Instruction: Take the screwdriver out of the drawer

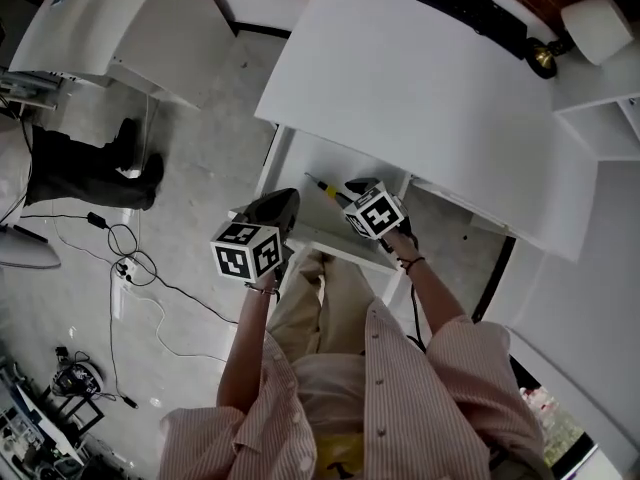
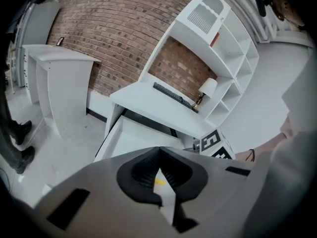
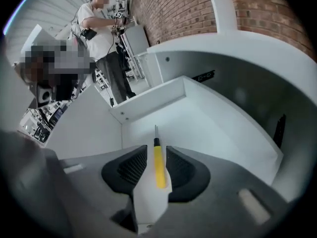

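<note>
Red brick wall (image 2: 124, 38) behind white desk (image 1: 420, 98), pale grey floor (image 1: 200, 168).

White surface (image 1: 400, 88) carrying black keyboard (image 1: 450, 6) and white-shaded lamp (image 1: 598, 26) | second white desk (image 1: 120, 23) nearby | black cables (image 1: 130, 268) trailing across grey floor (image 1: 210, 198) | brick wall (image 2: 114, 38) behind white shelves (image 2: 233, 58) | standing person (image 3: 101, 33) in background

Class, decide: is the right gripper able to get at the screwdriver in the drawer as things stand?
Probably yes. The drawer is open, the screwdriver lies uncovered on its floor, and the right gripper has its jaws apart either side of it.
</note>
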